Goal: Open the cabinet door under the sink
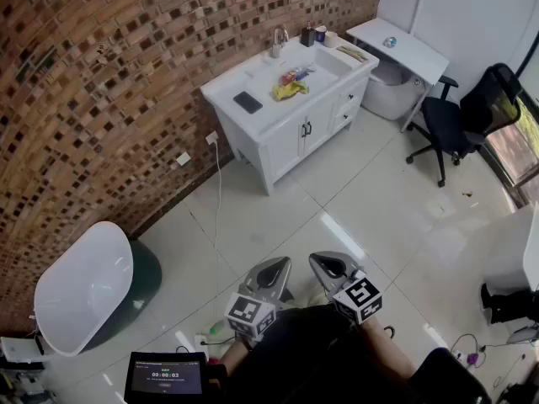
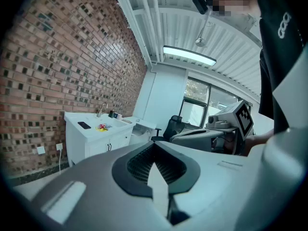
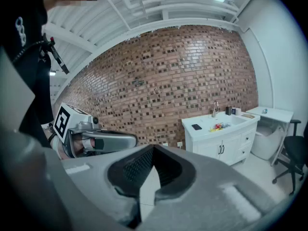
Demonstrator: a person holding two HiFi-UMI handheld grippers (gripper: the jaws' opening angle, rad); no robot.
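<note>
The white sink cabinet (image 1: 282, 146) stands against the brick wall, far ahead of me. Its two doors under the basin are closed, with black handles (image 1: 306, 129) side by side. It shows small in the left gripper view (image 2: 94, 141) and in the right gripper view (image 3: 226, 146). My left gripper (image 1: 279, 264) and right gripper (image 1: 324, 260) are held close to my body, side by side, pointing toward the cabinet. Both are shut with nothing between the jaws (image 2: 154, 144) (image 3: 154, 148). Neither is near the doors.
On the counter lie a dark phone (image 1: 248, 102), colourful items (image 1: 289, 85) and a faucet (image 1: 278, 40). A black office chair (image 1: 459, 116) and a white table (image 1: 400, 45) stand right of the cabinet. A white tub (image 1: 80, 284) sits at left, a tablet (image 1: 166, 377) at my feet.
</note>
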